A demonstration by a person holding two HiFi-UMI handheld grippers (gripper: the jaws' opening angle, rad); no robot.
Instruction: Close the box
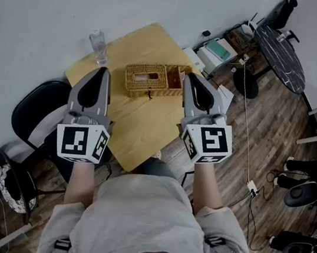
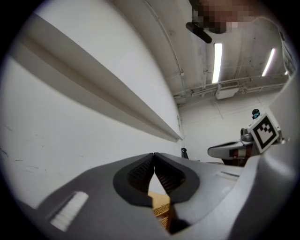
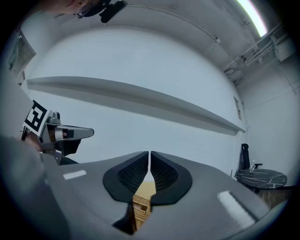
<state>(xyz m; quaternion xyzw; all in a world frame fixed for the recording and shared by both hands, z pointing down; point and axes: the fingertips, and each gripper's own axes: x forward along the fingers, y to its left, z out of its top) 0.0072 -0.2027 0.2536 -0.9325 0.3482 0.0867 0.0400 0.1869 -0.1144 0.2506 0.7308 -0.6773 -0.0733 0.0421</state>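
A woven wicker box (image 1: 147, 79) sits on the yellow table (image 1: 140, 126), with its lid (image 1: 176, 76) swung open to the right. In the head view my left gripper (image 1: 101, 72) hovers left of the box, shut and empty. My right gripper (image 1: 189, 78) is also shut and empty, its tip close by the open lid. Both gripper views look up at the wall. In the left gripper view the jaws (image 2: 153, 155) meet, with a bit of wicker (image 2: 160, 207) below them. The right gripper view shows the same: closed jaws (image 3: 149, 153) above a strip of wicker (image 3: 140, 206).
A clear water bottle (image 1: 99, 46) stands at the table's far left corner. A black chair (image 1: 41, 104) is at the left, and a dark round table (image 1: 284, 56) at the far right. White boxes (image 1: 217, 52) and a cable (image 1: 246, 137) lie on the wooden floor.
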